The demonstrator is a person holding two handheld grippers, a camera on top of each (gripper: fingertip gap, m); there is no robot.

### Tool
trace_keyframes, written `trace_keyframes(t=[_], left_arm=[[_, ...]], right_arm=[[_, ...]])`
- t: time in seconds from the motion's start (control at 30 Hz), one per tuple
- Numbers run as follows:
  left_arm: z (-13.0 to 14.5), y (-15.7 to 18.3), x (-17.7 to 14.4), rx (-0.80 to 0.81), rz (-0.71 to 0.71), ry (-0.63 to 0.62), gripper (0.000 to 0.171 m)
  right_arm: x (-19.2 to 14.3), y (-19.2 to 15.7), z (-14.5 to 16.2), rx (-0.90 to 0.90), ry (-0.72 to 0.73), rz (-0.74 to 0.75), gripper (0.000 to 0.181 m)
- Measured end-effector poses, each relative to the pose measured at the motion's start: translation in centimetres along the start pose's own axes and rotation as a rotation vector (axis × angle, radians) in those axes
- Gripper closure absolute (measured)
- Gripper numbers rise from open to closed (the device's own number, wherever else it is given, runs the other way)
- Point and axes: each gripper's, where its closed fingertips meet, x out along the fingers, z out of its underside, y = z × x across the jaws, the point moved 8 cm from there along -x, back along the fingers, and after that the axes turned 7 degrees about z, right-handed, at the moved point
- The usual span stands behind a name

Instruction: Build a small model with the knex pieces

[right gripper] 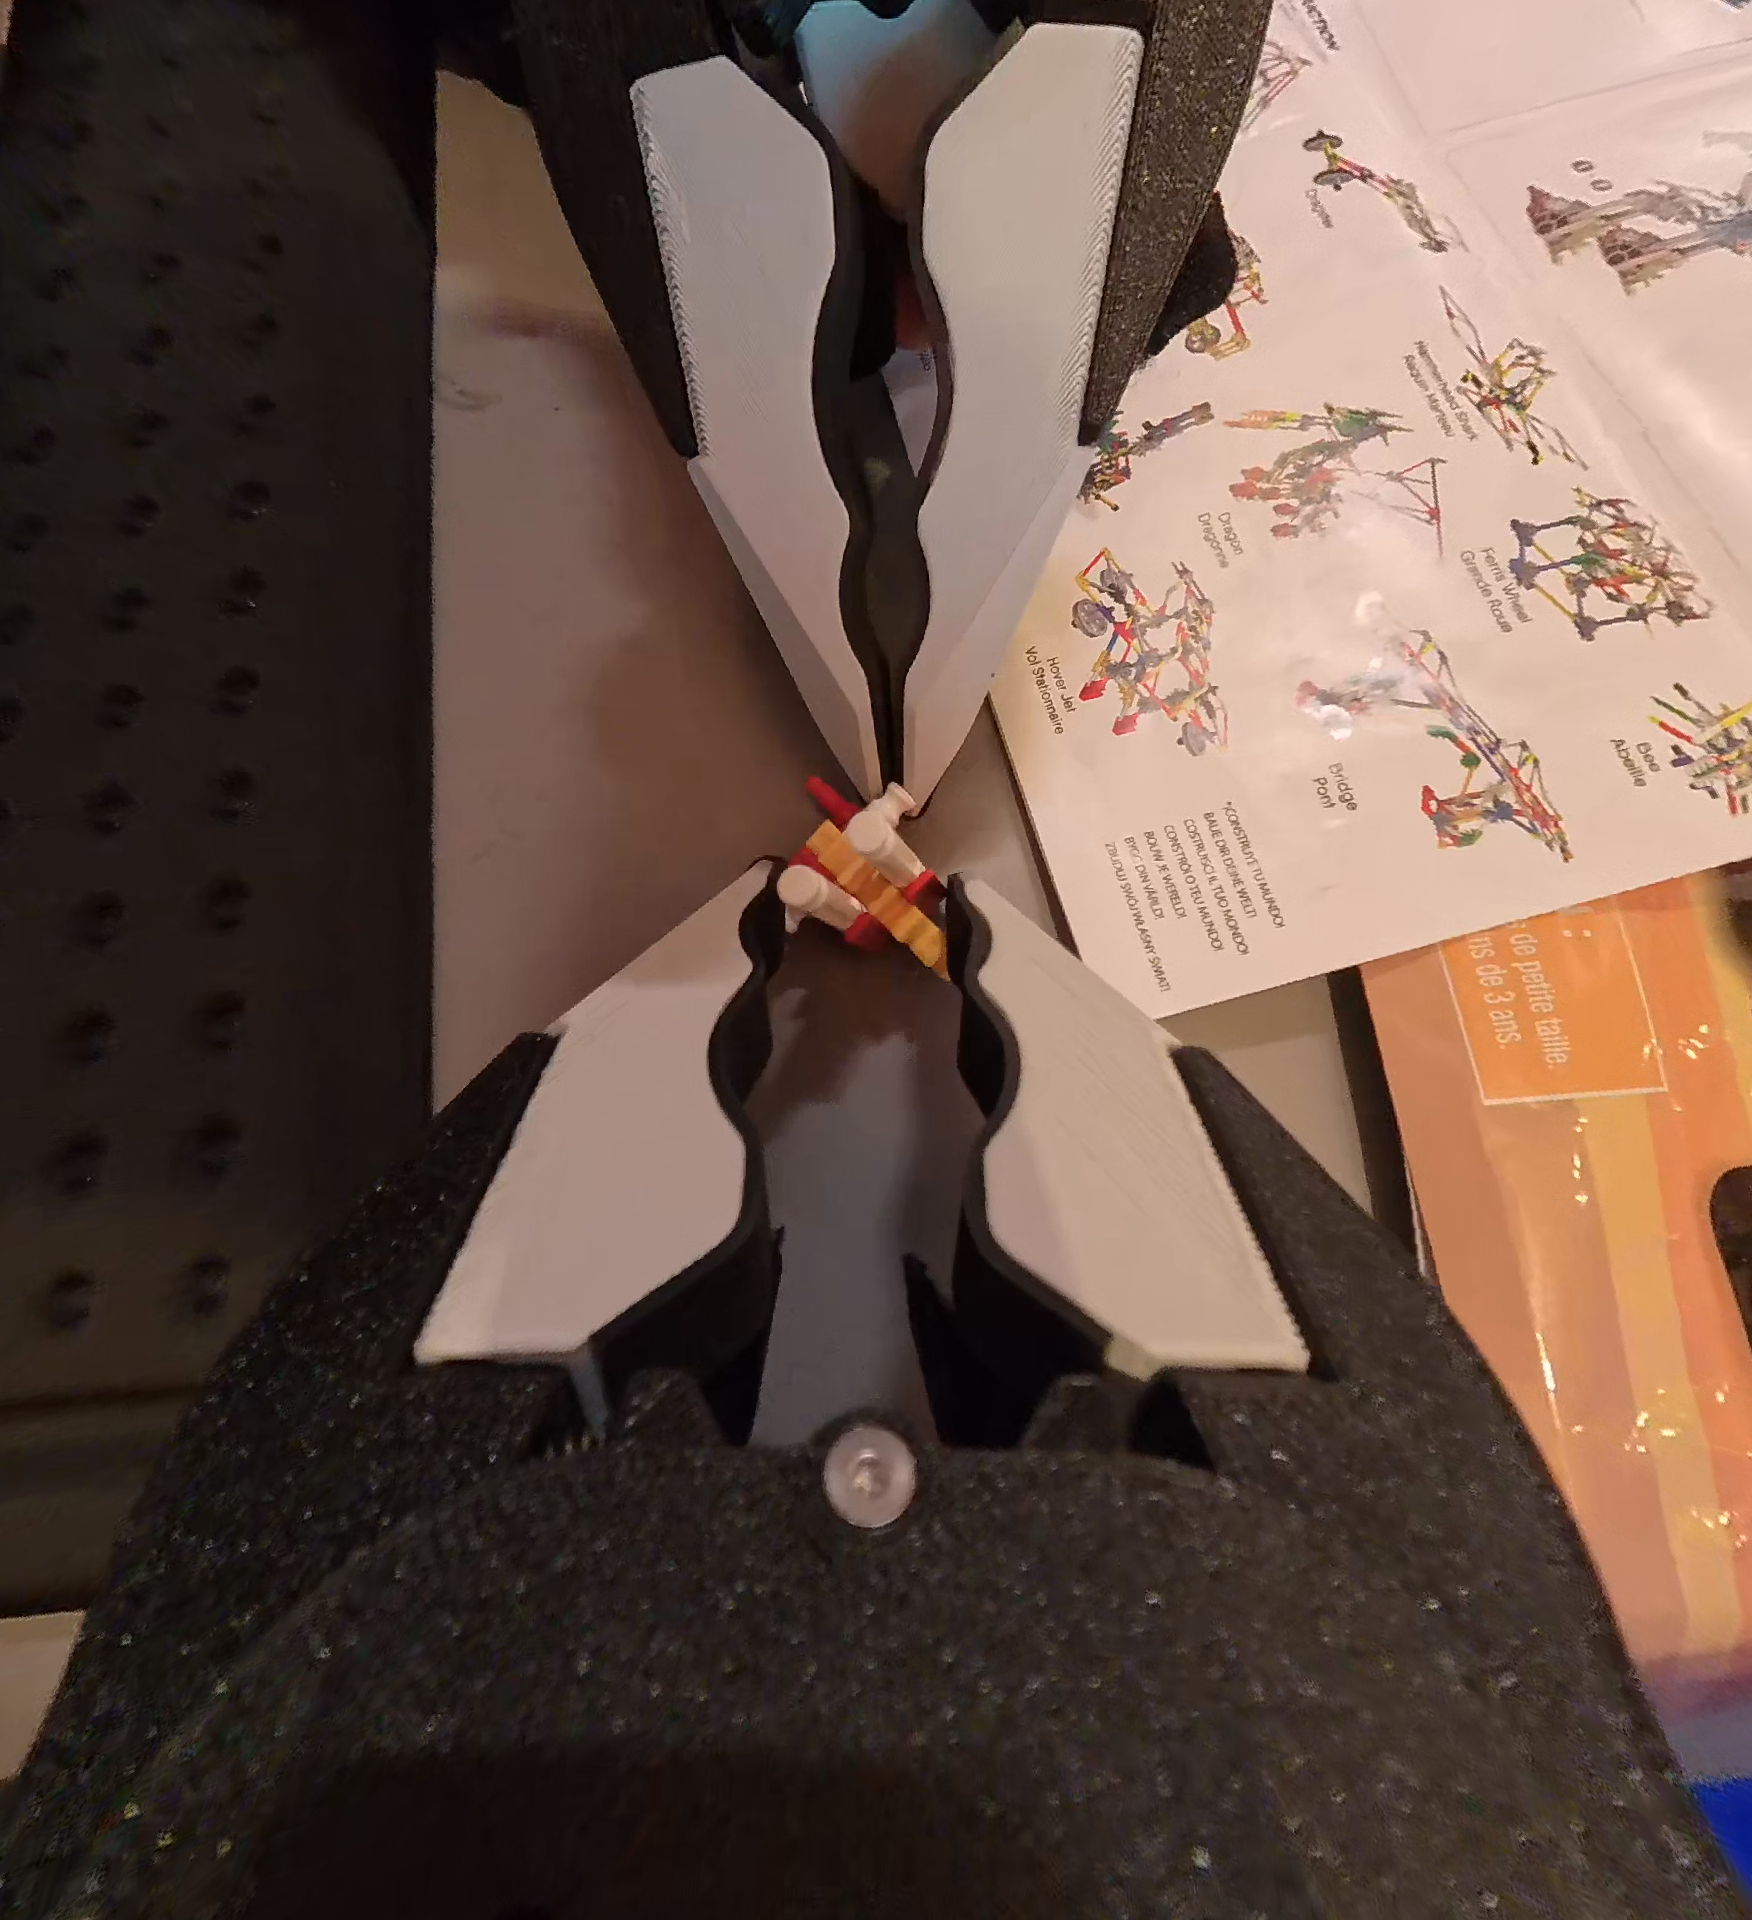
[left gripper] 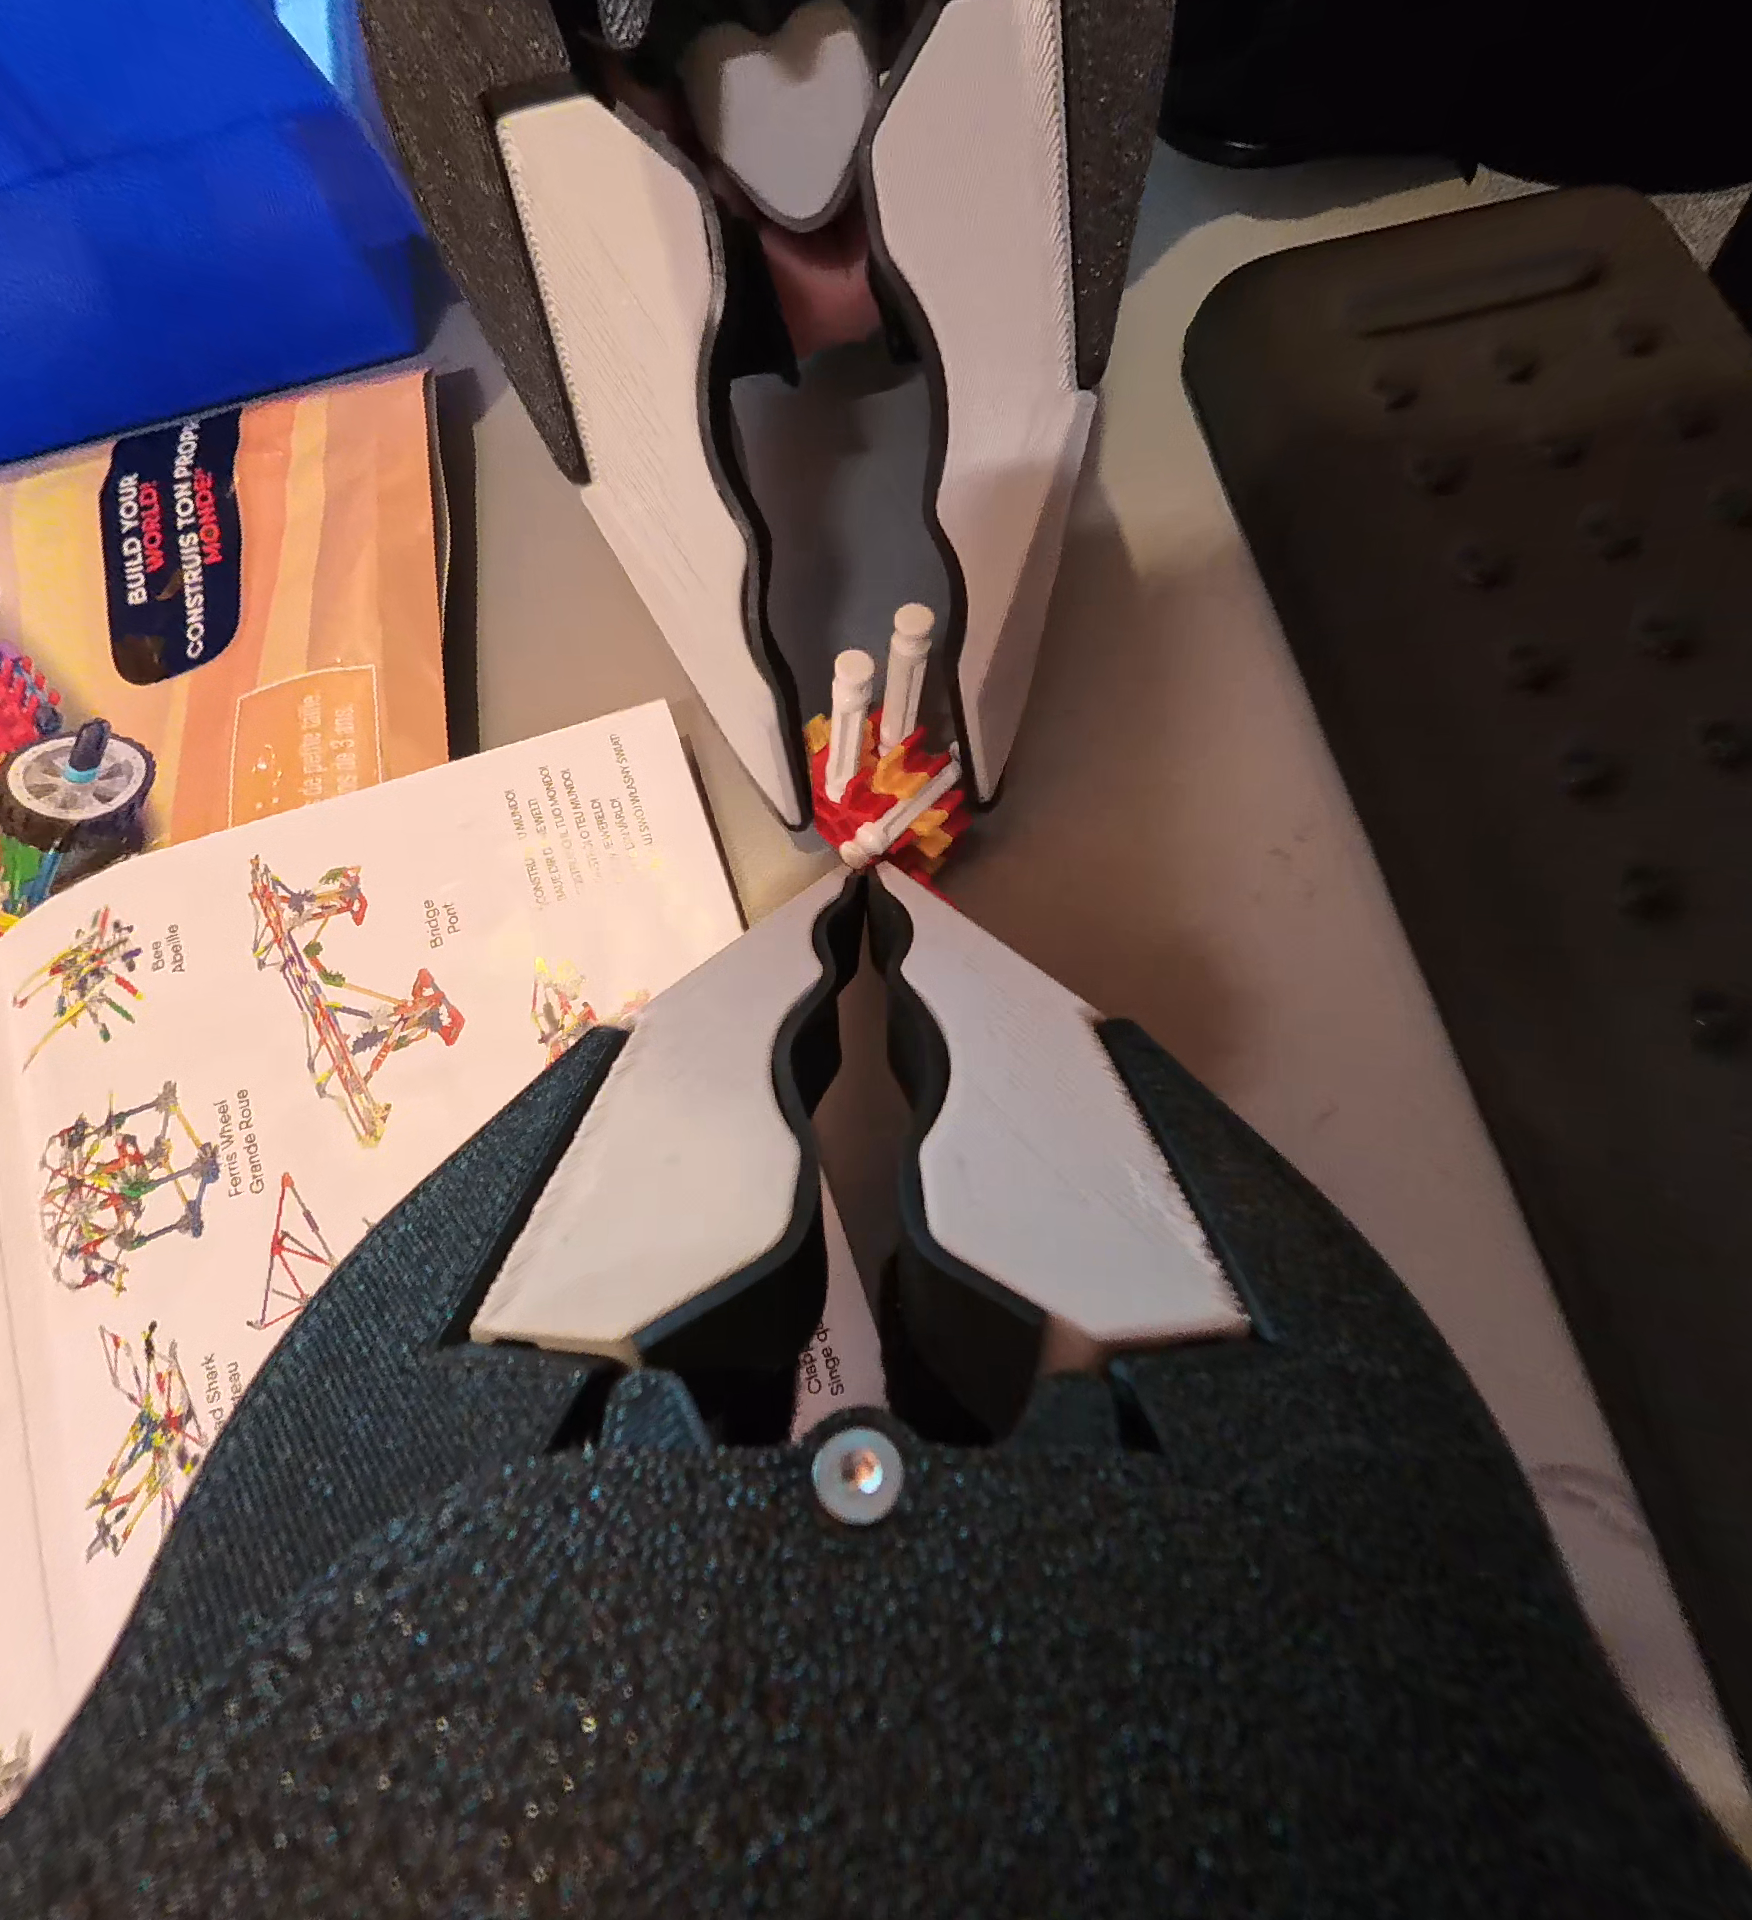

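Rod-and-connector cluster (left gripper: 887, 795) (right gripper: 867, 883): red and yellow-orange toothed plastic connectors with short white rods plugged in, two rods standing up side by side, one lying across. Located at centre of both wrist views, between the two sets of fingertips, over a strip of pale tabletop (left gripper: 1163, 831) (right gripper: 550, 540); resting on or lifted off it, cannot tell. Left gripper (left gripper: 864, 875) (right gripper: 893, 788): fingers pressed together at the tips, pinching the end of the lying white rod. Right gripper (left gripper: 893, 810) (right gripper: 859, 883): fingers a narrow gap apart, one tip against each side of the cluster, clamping it. Printed leaflet (left gripper: 332, 1039) (right gripper: 1474, 520) just beside, flat on the table: small colour pictures of built models, each with a short caption, plus a block of fine print in several lines. Orange toy box (left gripper: 280, 623) (right gripper: 1578, 1299) beyond the leaflet, partly under it: dark slogan badge, boxed small-print notice, photo of wheels and coloured parts, glossy wrap. Blue object (left gripper: 124, 208) behind the box, kind unclear. Black dimpled pad (left gripper: 1526, 727) (right gripper: 176, 727) on the other side of the table strip. Warm, dim lighting.
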Motion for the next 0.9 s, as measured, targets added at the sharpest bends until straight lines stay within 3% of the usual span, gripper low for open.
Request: trace_keyframes(t=[0.47, 0.6, 0.9], left_arm=[[0.3, -0.7, -0.1, -0.019, -0.047, -0.066, 0.171], [-0.2, -0.6, -0.9, -0.033, -0.040, -0.046, 0.157], [-0.7, 0.4, -0.3, 0.019, -0.089, -0.121, 0.145]], right_arm=[[0.4, 0.5, -0.2, 0.091, 0.004, 0.030, 0.149], [0.2, 0.8, 0.0, 0.123, 0.007, 0.027, 0.142], [-1.0, 1.1, 0.6, 0.165, 0.021, -0.012, 0.138]])
